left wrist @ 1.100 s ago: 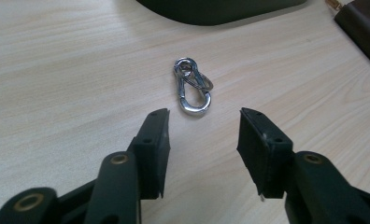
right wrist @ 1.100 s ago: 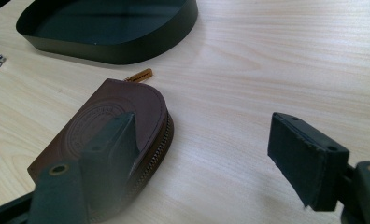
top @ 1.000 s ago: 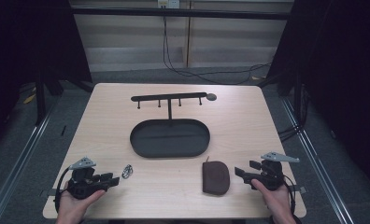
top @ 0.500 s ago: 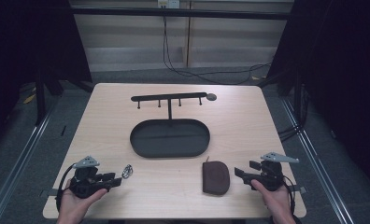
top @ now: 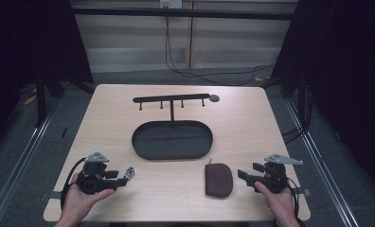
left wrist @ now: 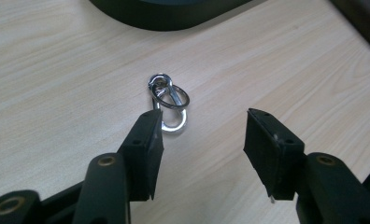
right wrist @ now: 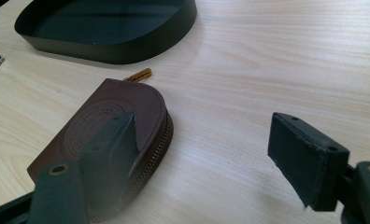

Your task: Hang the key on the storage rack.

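Note:
A silver key ring with a clip (top: 129, 172) (left wrist: 169, 105) lies on the wooden table at the front left. My left gripper (top: 122, 180) (left wrist: 202, 135) is open just short of it, and the left jaw tip overlaps the ring's near end in the left gripper view. A brown leather zip pouch (top: 218, 179) (right wrist: 103, 135) lies flat at the front right. My right gripper (top: 243, 175) (right wrist: 206, 140) is open beside the pouch's right edge, its left jaw over the pouch. Nothing is held between either pair of jaws.
A black oval tray (top: 171, 142) (right wrist: 127, 51) (left wrist: 174, 9) sits mid-table, holding nothing. Behind it stands a black rack with hooks (top: 171, 100). Bare wood runs along both table sides. Dark curtains and floor cables surround the table.
My left gripper has moved right and slightly forward, closing in on the key ring. The right gripper and the pouch have stayed put.

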`<move>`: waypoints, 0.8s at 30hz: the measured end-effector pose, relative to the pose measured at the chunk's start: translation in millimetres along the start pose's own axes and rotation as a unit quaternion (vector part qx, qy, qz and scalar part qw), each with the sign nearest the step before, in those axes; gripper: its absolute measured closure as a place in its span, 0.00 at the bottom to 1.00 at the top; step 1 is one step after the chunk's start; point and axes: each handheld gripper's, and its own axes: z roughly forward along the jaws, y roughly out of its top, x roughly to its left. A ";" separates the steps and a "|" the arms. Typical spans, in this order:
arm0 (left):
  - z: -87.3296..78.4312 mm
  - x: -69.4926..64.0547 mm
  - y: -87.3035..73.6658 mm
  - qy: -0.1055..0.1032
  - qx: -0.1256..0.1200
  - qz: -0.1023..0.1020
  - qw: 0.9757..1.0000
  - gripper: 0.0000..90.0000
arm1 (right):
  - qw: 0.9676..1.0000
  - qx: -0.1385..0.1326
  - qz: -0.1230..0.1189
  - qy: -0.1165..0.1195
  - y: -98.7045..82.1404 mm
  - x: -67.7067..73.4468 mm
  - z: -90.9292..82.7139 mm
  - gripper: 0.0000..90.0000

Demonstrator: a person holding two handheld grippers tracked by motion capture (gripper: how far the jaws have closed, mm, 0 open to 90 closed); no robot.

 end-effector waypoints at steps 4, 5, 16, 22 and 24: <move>1.2 1.8 13.5 0.007 0.019 -0.001 1.000 0.53 | 1.000 0.000 0.000 0.001 -0.1 -0.1 -0.2 0.26; 1.2 1.8 13.5 0.007 0.019 -0.001 1.000 0.53 | 1.000 0.000 0.000 0.001 -0.1 -0.1 -0.2 0.26; 13.8 -0.8 38.7 0.033 0.088 0.016 0.995 0.53 | 1.000 0.002 0.000 0.003 -0.2 0.2 0.0 0.26; 21.7 6.0 49.5 0.036 0.125 0.011 0.991 0.61 | 1.000 0.003 0.000 0.003 -0.2 0.2 0.2 0.26; 23.3 5.9 50.6 0.033 0.125 0.000 0.992 0.63 | 1.000 0.003 -0.001 0.003 -0.2 0.3 0.2 0.26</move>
